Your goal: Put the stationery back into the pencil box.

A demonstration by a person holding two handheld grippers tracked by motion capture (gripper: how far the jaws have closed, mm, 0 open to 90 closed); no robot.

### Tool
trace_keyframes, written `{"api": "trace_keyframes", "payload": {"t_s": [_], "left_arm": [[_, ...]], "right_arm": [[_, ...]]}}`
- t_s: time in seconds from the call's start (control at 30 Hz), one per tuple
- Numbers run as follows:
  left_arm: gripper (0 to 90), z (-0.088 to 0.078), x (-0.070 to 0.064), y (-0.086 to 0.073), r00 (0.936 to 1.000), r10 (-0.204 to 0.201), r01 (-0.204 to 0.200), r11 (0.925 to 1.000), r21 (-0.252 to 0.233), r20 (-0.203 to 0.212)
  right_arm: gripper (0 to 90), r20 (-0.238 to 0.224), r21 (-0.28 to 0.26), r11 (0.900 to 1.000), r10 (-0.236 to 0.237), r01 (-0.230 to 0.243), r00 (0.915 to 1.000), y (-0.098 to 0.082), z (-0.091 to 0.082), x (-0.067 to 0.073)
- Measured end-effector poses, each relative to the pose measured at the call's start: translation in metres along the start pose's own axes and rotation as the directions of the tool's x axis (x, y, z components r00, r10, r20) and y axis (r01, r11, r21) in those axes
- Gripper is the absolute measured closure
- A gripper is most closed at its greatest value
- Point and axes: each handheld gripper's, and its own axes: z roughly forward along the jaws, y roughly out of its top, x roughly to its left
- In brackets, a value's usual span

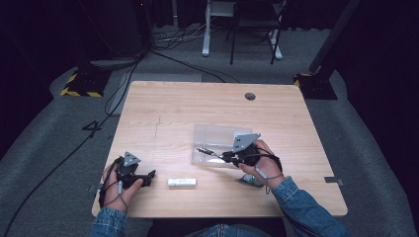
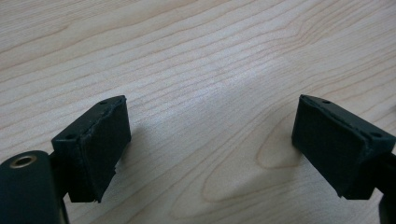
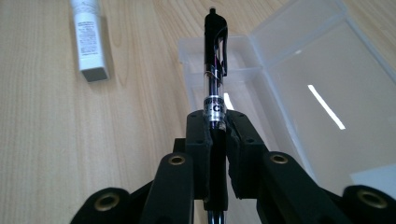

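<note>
My right gripper [image 3: 215,122] is shut on a black pen [image 3: 215,60] with a clear barrel, which sticks out ahead of the jaws over a clear plastic case [image 3: 299,88] lying open, lid flat. From the high view the pen [image 1: 210,152] points left above the case [image 1: 217,140], held by the right gripper [image 1: 228,155]. A white tube-shaped eraser or glue stick [image 1: 181,182] lies on the table between the hands, also at the upper left of the right gripper view as the white stick [image 3: 89,39]. My left gripper [image 1: 150,175] rests open near the table's front left; its jaws [image 2: 210,144] stand wide over bare wood.
The wooden table [image 1: 163,106] has a round cable hole [image 1: 250,96] at its back. A small dark object [image 1: 249,181] lies under the right wrist. Cables and stand bases lie on the grey floor behind the table.
</note>
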Motion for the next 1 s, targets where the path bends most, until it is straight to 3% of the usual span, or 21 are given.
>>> {"api": "trace_keyframes", "payload": {"t_s": [0.37,0.63,1.0], "left_arm": [[11.9,0.0,0.0,0.0,1.0,0.001,-0.001,1.0,0.001,0.0],[11.9,0.0,0.0,0.0,1.0,0.001,-0.001,1.0,0.002,0.0],[11.9,0.0,0.0,0.0,1.0,0.0,0.0,1.0,0.003,0.0]], "right_arm": [[80.1,0.043,0.056,0.998,0.018,-0.02,0.9989,-0.014,0.005,-0.019],[80.0,0.064,0.1,0.995,0.013,-0.019,0.9979,-0.021,0.012,-0.025],[80.0,0.078,0.118,0.993,0.004,-0.013,0.997,-0.026,0.016,-0.028]]}}
